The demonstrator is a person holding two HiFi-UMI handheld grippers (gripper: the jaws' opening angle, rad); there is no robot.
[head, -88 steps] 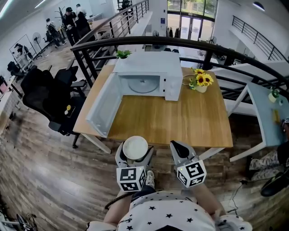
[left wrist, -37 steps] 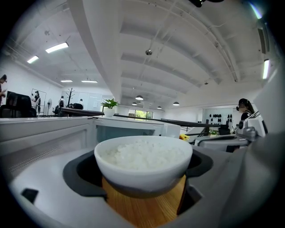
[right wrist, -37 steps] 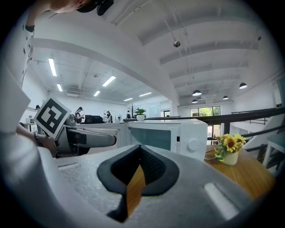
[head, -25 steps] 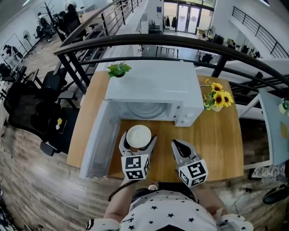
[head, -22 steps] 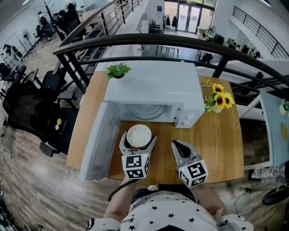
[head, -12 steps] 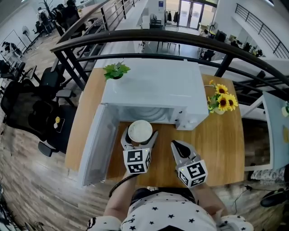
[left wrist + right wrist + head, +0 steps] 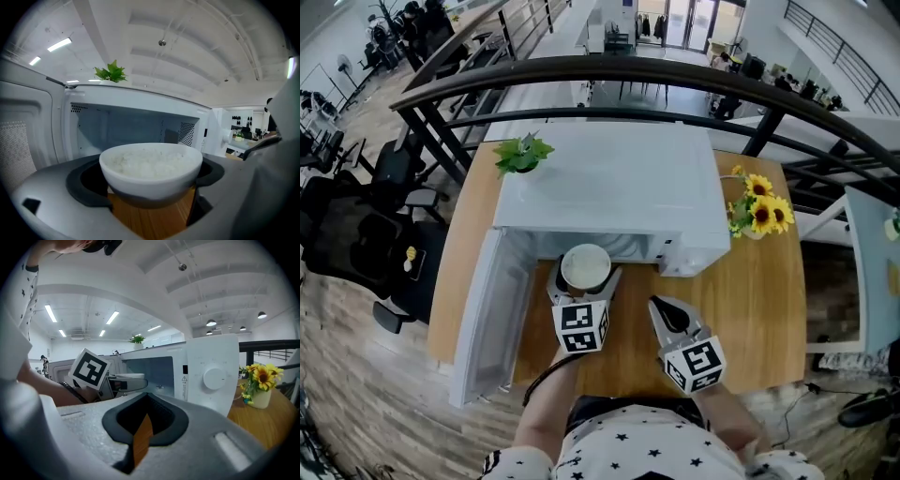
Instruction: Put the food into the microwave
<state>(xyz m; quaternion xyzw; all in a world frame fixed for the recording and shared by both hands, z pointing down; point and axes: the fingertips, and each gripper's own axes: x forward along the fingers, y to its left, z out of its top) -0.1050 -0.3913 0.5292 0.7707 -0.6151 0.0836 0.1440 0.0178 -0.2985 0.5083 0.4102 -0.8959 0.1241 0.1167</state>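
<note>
The bowl is white and glazed, filled with rice nearly to the rim. I judge it rigid, rather heavy for its size, smooth enough to slip, and breakable if it drops. The rice is loose, so the bowl must remain level. The best place to hold it is low on the round wall, under the widest part, from two opposite sides, so that the wall rests on the pads.

The left tongs hold it in just this way. The jaws are spread wide, about as wide as the lower bowl, and the dark curved pads press its wall on both sides. The bowl hangs above the tabletop at the mouth of the open microwave, with the door swung out to the left. It is not yet set down inside.

The right tongs are pressed together with only a thin slit between them. They pinch nothing and wait beside the left one.
</note>
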